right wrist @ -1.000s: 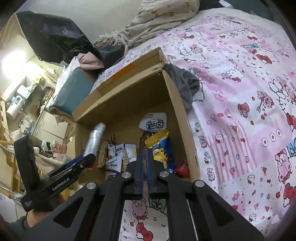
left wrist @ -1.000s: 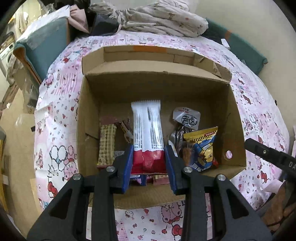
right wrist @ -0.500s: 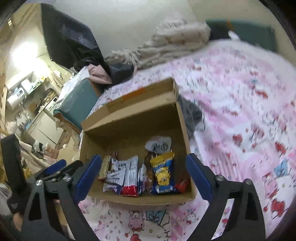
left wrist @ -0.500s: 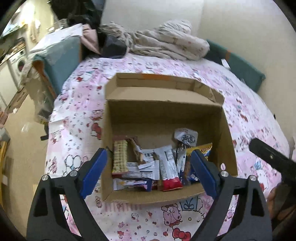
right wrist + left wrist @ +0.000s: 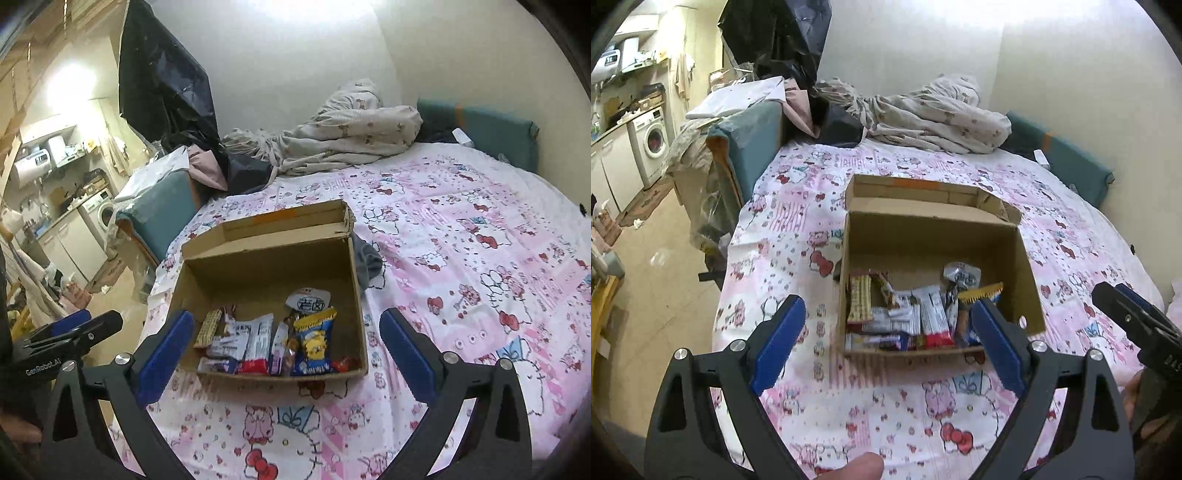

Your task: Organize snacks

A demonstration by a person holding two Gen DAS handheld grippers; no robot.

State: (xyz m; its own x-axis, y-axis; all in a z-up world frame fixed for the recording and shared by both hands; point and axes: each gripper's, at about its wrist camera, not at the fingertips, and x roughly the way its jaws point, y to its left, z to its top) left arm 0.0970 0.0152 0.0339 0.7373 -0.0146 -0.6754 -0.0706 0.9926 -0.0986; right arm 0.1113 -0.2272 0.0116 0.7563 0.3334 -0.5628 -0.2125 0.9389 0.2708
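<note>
An open cardboard box (image 5: 1027,266) (image 5: 354,295) sits on the pink cartoon-print bed sheet. Inside lie several snack packets: a white-and-red packet (image 5: 932,314) (image 5: 255,343), a blue-and-yellow bag (image 5: 314,343), a tan wafer pack (image 5: 859,302) and a round white packet with black characters (image 5: 308,301). My left gripper (image 5: 886,321) hovers above and in front of the box, open and empty. My right gripper (image 5: 288,332) hangs likewise before the box, its jaws opening wide with nothing between them. Each gripper shows at the edge of the other's view.
A crumpled blanket (image 5: 351,140) and a teal cushion (image 5: 480,129) lie at the far end of the bed. A grey cloth (image 5: 369,262) is tucked by the box's right wall. The bed edge drops to the floor (image 5: 657,280) on the left. A fingertip (image 5: 857,469) shows below.
The left gripper let go of the white-and-red packet, which now lies in the box. The right gripper went from shut to wide open. Both pulled back and up from the box.
</note>
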